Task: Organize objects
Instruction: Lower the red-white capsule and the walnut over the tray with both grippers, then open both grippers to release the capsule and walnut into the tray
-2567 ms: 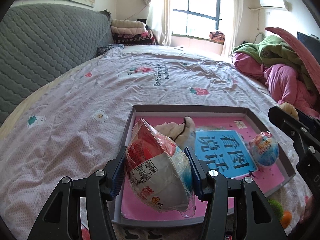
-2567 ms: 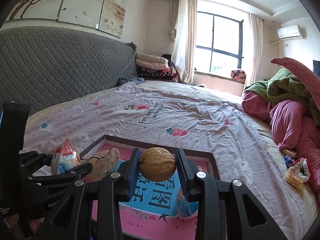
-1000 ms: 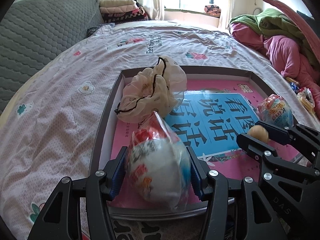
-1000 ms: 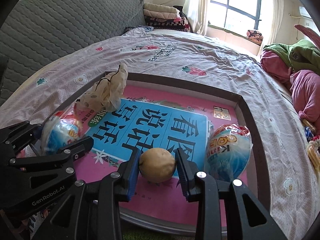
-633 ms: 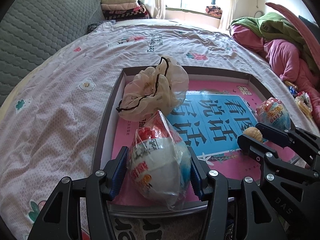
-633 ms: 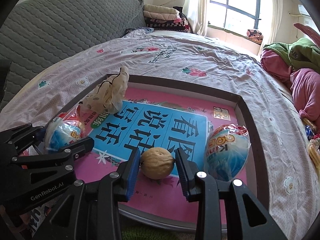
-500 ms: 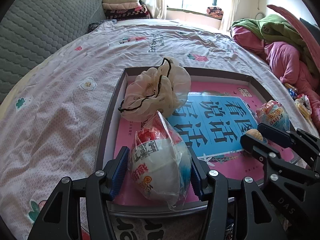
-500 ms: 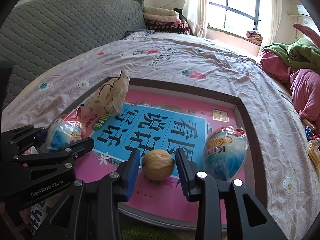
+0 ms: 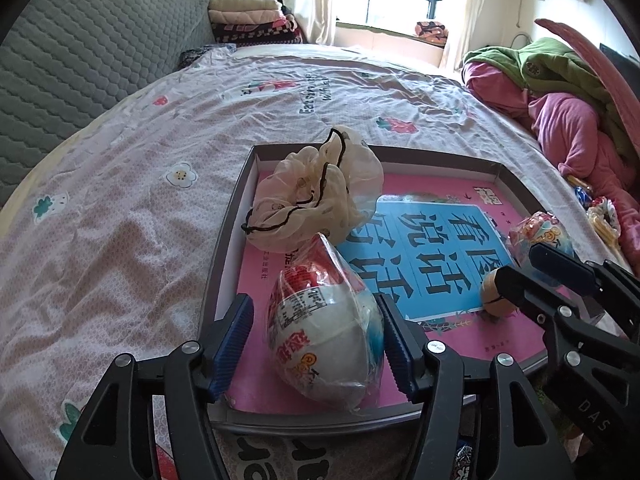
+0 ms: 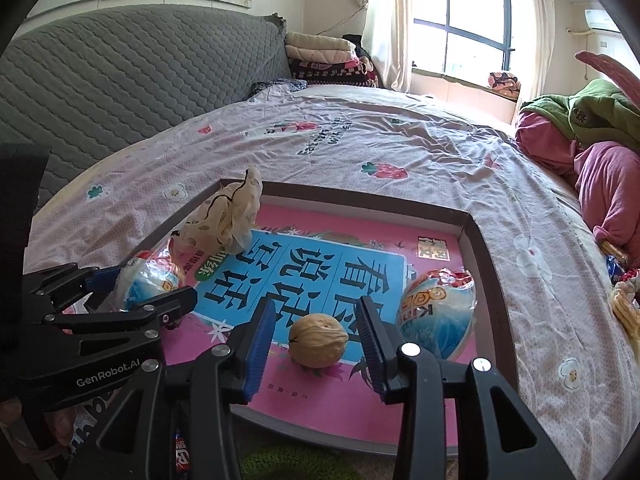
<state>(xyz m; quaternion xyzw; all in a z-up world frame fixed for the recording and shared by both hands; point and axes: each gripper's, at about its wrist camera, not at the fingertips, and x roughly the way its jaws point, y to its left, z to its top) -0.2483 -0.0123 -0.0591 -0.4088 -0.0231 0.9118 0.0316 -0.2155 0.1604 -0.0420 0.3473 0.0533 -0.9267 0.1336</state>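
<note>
a shallow box lid (image 10: pixel 476 240) on a bed. left gripper (image 9: pixel 316 344) spread wide around a wrapped toy egg (image 9: pixel 324 328) resting at the lid's 7 o'clock. right gripper (image 10: pixel 316 328) wide around a walnut (image 10: pixel 318 340) at 5 o'clock. both look released; next, back straight out.

Walnut (image 9: pixel 495 295): mostly hidden behind the right gripper (image 9: pixel 516 276) finger in the left wrist view.
Second wrapped egg (image 9: pixel 540 232): lower part covered by the same finger.
Left-held wrapped egg (image 10: pixel 146 280): partly masked by the left gripper (image 10: pixel 136 288) in the right wrist view.
Book (image 10: pixel 304 264) cover: small print unreadable.
Snack packets (image 10: pixel 624 300): cut off at the right edge.
Packet under the tray (image 10: pixel 476 248): (image 10: pixel 182 456) mostly hidden.
</note>
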